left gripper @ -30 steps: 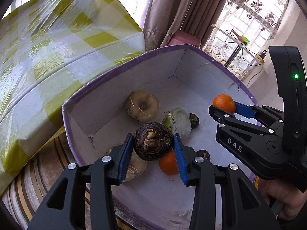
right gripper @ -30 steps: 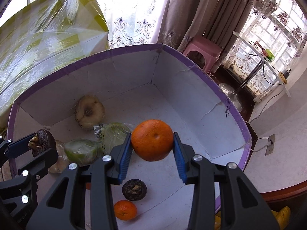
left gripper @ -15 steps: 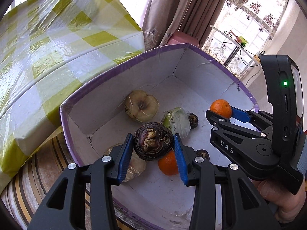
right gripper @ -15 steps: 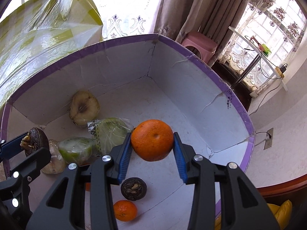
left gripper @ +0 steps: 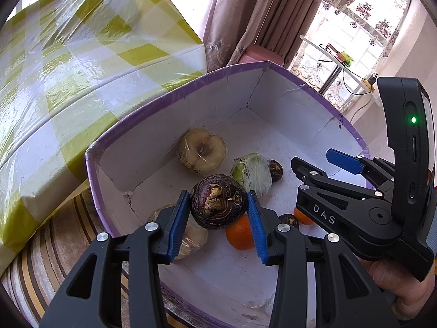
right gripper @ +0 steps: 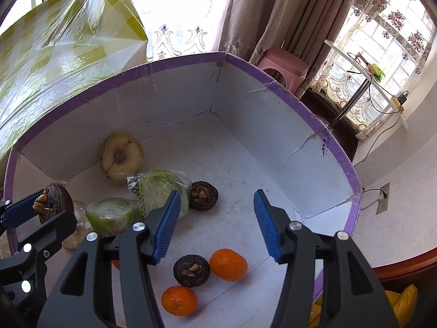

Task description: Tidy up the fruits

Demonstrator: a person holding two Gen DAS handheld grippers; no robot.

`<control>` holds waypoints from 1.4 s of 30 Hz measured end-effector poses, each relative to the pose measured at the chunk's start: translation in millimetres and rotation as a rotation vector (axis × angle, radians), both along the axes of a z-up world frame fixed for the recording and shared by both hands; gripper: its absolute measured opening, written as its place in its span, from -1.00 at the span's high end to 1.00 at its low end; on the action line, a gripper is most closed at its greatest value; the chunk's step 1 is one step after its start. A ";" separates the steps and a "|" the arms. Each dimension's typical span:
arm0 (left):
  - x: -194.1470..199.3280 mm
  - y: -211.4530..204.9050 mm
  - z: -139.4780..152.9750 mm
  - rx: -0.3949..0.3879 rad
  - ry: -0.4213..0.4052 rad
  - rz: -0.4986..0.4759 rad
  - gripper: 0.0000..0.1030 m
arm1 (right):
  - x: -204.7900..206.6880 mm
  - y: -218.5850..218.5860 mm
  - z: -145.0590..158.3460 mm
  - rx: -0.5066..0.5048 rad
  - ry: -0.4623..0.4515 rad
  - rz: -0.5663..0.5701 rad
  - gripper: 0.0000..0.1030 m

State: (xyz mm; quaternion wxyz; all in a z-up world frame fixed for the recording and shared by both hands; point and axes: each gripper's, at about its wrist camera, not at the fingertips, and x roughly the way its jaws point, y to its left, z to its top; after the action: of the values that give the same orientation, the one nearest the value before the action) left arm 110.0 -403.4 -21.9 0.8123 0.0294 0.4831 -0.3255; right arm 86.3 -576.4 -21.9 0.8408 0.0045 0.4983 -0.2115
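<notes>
My left gripper (left gripper: 218, 205) was clamped on a dark purple fruit (left gripper: 218, 205), both blue pads pressed to its sides, and I held it above the near left part of the white box (right gripper: 245, 104) with the purple rim. My right gripper (right gripper: 217, 224) stood with its jaws apart and nothing between them, over the near right part of the box floor. Below it lay an orange (right gripper: 229, 264) touching a small dark fruit (right gripper: 192, 270), with a second orange (right gripper: 179, 300) just beside them, nearer to me. A third small dark fruit (right gripper: 203, 195) lay toward the middle of the floor, against a wrapped green piece (right gripper: 164, 188). A second wrapped green piece (right gripper: 109, 214) lay to the left of that one, and a wrapped pale halved fruit (right gripper: 121, 157) sat close to the far left wall. In the left wrist view another wrapped pale piece (left gripper: 191, 232) lay under my left gripper. A yellow checked cloth (left gripper: 68, 68) covered the surface beside the box, and a pink stool (right gripper: 282, 64) stood behind it near the curtains (right gripper: 273, 13).
</notes>
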 end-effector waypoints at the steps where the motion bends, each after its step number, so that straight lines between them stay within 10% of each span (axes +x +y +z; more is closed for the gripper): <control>1: -0.2 0.0 0.0 0.001 -0.001 0.000 0.22 | -0.3 -0.3 0.9 0.000 -0.003 0.000 -0.18; 7: -1.0 -0.1 0.2 -0.003 -0.002 -0.001 0.10 | -7.4 -0.3 8.0 -0.005 -0.023 -0.008 -0.40; 12: -7.2 -4.0 1.4 0.001 -0.018 -0.019 -0.46 | -22.1 -2.2 20.4 -0.014 -0.047 -0.022 -0.43; 18: -18.8 3.2 8.0 -0.021 -0.036 -0.003 -0.69 | -52.9 -2.6 35.8 -0.029 -0.074 -0.031 -0.47; 42: -41.9 4.8 12.5 0.003 -0.088 0.037 -0.69 | -85.9 -1.4 37.9 -0.007 -0.087 -0.030 -0.48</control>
State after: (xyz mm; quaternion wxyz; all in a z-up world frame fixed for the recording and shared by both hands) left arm 68.1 -398.5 -9.4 0.8385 0.0361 0.4480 -0.3082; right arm 0.4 -577.8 16.1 0.8586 0.0183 0.4602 -0.2253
